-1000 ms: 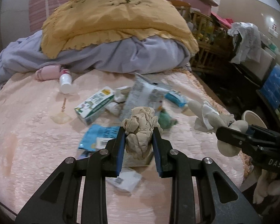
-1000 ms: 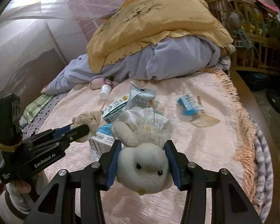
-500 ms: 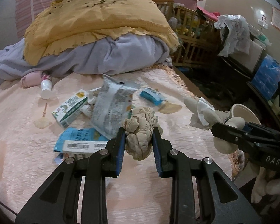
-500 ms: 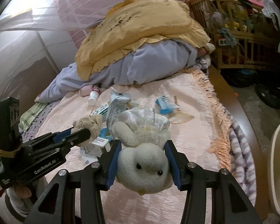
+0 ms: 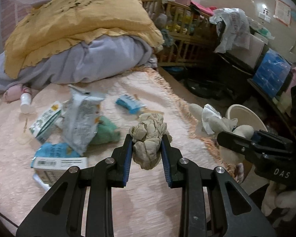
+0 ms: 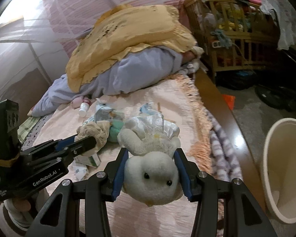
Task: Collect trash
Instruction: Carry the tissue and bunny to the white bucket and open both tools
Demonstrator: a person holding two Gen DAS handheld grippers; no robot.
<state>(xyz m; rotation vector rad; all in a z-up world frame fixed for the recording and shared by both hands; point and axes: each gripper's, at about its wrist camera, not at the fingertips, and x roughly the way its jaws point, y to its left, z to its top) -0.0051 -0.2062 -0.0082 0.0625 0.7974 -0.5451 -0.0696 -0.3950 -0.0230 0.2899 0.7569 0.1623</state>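
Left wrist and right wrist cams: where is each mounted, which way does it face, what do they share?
Left wrist: on the left gripper, facing down the bed; crumpled paper clamped, right gripper at right.
Right wrist: on the right gripper, facing the same way; stuffed toy clamped, left gripper and hand at left.
Shared: bed, yellow pillow, crib, bin.

Crumpled beige paper wad (image 5: 148, 138) clamped upright above bed; white plush toy (image 6: 152, 179) clamped, face up.
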